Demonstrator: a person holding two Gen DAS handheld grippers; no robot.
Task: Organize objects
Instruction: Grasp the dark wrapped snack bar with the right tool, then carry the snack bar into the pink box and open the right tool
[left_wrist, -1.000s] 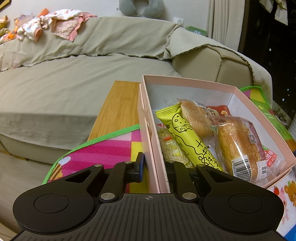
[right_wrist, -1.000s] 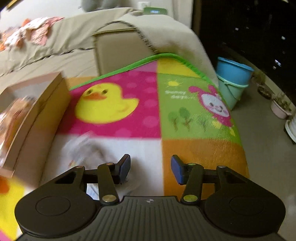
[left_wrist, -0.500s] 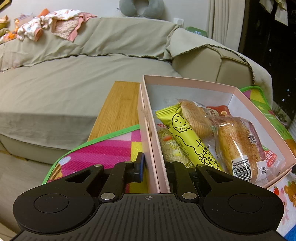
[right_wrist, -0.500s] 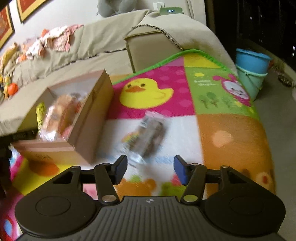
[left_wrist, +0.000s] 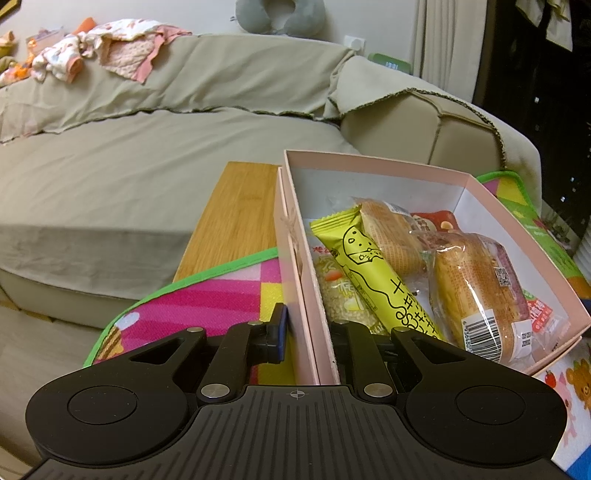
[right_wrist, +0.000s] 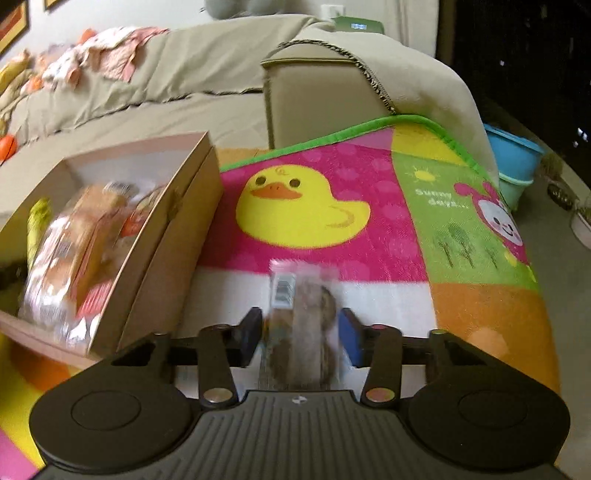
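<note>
A pink cardboard box (left_wrist: 369, 164) holds several wrapped snacks, among them a yellow bar (left_wrist: 373, 273) and a wrapped bread (left_wrist: 476, 291). My left gripper (left_wrist: 308, 328) is shut on the box's near left wall. The box also shows in the right wrist view (right_wrist: 166, 236) at the left. My right gripper (right_wrist: 301, 334) is open, its fingers either side of a clear-wrapped brown snack (right_wrist: 301, 314) lying on the play mat (right_wrist: 369, 236). The view is blurred; I cannot tell if the pads touch it.
A beige sofa (left_wrist: 147, 166) with an armrest (right_wrist: 314, 85) stands behind the low wooden table (left_wrist: 236, 214). Clothes (left_wrist: 103, 48) lie on the sofa back. Blue buckets (right_wrist: 517, 166) and plant pots stand on the floor at the right.
My right gripper has moved forward and down over the brown snack, which now sits between its open fingers. The left gripper has kept its hold on the box wall.
</note>
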